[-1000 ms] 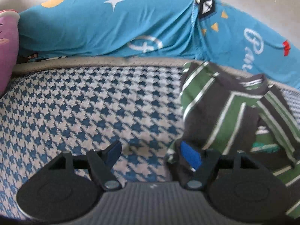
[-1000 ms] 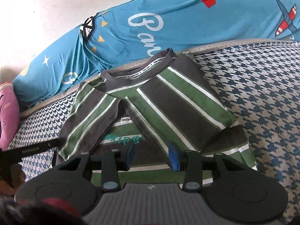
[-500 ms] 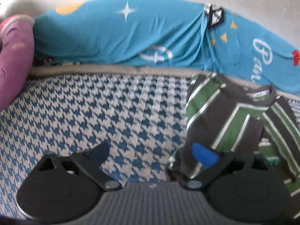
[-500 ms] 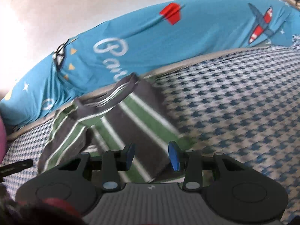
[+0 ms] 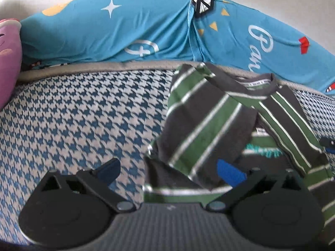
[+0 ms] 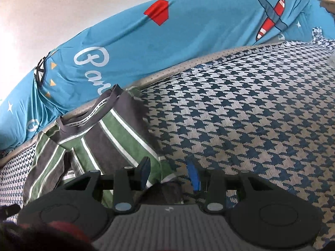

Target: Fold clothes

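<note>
**Both sides folded in, both grippers let go**

Over on the left, a pink cushion (image 5: pixel 8 62) sits at the end of the bed, and a long blue pillow (image 5: pixel 125 29) runs along the far edge. The houndstooth mat (image 5: pixel 73 115) lies bare in front of them. The left gripper (image 5: pixel 168 170) hangs low over the near left corner of the striped shirt (image 5: pixel 209 125); its fingers are spread wide, much wider than a second ago, and hold nothing. One blue pad (image 5: pixel 230 172) sits over the cloth, the other over the mat.

The shirt lies toward the far edge of the mat, collar (image 5: pixel 257 83) by the pillow, with both side panels turned in over the middle. The left panel looks a bit loose and slanted.

On the right, the right gripper (image 6: pixel 170 173) has slid from the shirt's middle to its near right edge, fingers apart at a middling width, empty.

My guess: the side folds are done, and the next job is catching the hem corners to fold it lengthwise.
</note>
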Tool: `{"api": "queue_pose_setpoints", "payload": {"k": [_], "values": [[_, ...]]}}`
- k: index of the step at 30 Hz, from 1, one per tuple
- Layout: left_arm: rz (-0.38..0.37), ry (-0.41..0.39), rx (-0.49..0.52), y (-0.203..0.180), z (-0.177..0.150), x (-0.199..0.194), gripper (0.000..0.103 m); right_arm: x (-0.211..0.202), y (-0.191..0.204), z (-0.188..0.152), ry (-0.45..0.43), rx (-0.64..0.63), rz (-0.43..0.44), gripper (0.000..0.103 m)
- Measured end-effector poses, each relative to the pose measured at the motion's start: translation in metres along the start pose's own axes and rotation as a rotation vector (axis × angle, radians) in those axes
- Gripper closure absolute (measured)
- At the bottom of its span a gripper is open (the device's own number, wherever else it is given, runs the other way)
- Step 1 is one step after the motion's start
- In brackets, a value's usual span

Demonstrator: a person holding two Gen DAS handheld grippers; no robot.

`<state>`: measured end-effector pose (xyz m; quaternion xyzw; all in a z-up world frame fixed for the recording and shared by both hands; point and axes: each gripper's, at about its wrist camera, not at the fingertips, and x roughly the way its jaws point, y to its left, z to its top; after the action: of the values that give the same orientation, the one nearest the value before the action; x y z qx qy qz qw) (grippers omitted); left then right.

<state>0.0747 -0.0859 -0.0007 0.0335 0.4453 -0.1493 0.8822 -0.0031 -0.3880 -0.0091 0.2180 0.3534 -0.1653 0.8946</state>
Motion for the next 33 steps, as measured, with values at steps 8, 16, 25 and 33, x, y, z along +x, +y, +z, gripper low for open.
{"api": "queue_pose_setpoints", "payload": {"k": [8,16,25,33], "values": [[-0.033,0.008,-0.009,0.003,-0.001,-0.001,0.0,0.011,-0.005,-0.004,-0.003,-0.01,0.037,0.062],[-0.035,0.045,-0.061,0.014,0.002,0.008,0.0,0.014,0.011,-0.011,-0.007,-0.128,0.047,0.07],[-0.024,0.042,-0.028,0.007,0.001,0.007,0.0,0.003,0.023,-0.008,-0.045,-0.177,0.084,0.088],[-0.019,0.053,-0.018,0.002,0.0,0.01,0.0,0.0,0.028,-0.004,-0.045,-0.189,0.105,0.085]]}}
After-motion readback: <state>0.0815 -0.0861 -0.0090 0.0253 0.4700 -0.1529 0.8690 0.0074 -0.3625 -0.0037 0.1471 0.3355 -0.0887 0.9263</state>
